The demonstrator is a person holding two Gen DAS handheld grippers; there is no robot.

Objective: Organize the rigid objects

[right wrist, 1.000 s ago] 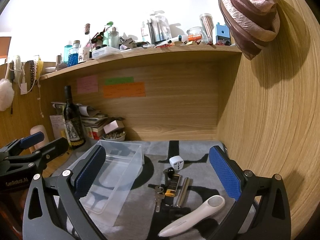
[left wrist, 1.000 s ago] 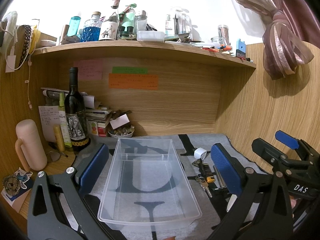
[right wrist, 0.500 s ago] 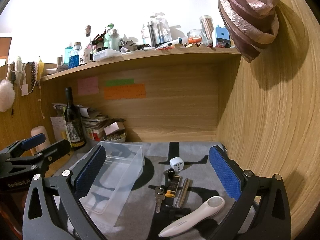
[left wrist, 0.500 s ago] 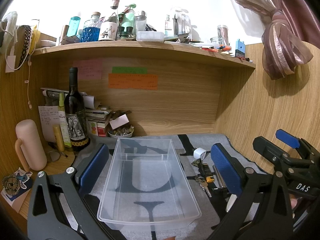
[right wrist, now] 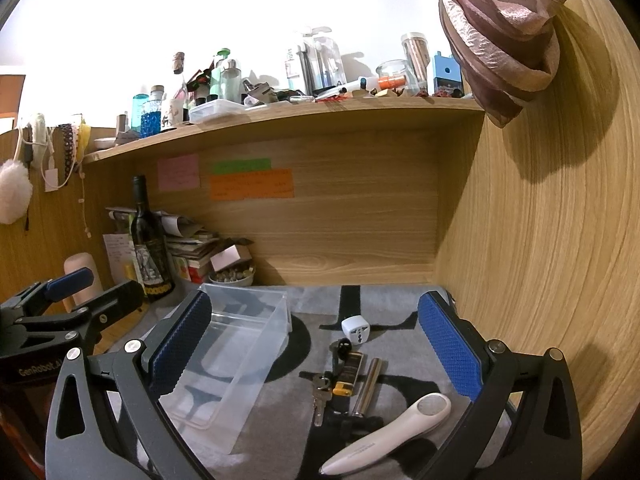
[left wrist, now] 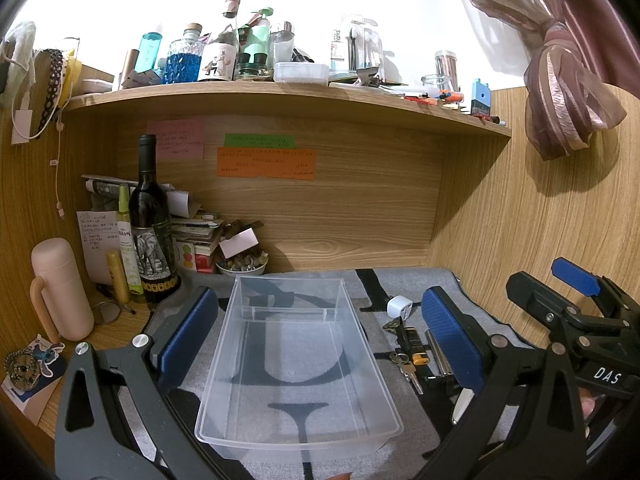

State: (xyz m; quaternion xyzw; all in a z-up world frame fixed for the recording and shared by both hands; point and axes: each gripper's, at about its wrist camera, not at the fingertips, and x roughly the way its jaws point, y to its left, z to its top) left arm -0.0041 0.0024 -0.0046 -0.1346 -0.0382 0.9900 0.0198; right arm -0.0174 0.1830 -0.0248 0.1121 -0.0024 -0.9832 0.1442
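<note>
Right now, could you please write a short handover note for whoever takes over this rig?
Left gripper: open, empty, straddling the clear bin.
Right gripper: open, empty, over the loose items.
On the grey mat, right of the bin: white adapter, keys, metal cylinder, white handheld device.
Done: nothing; the bin is empty.
Left: put every item into the bin.

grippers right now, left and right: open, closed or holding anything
Left tool: open, empty, its fingers either side of the clear bin.
Right tool: open, empty, above the keys and white pen-shaped device.
</note>
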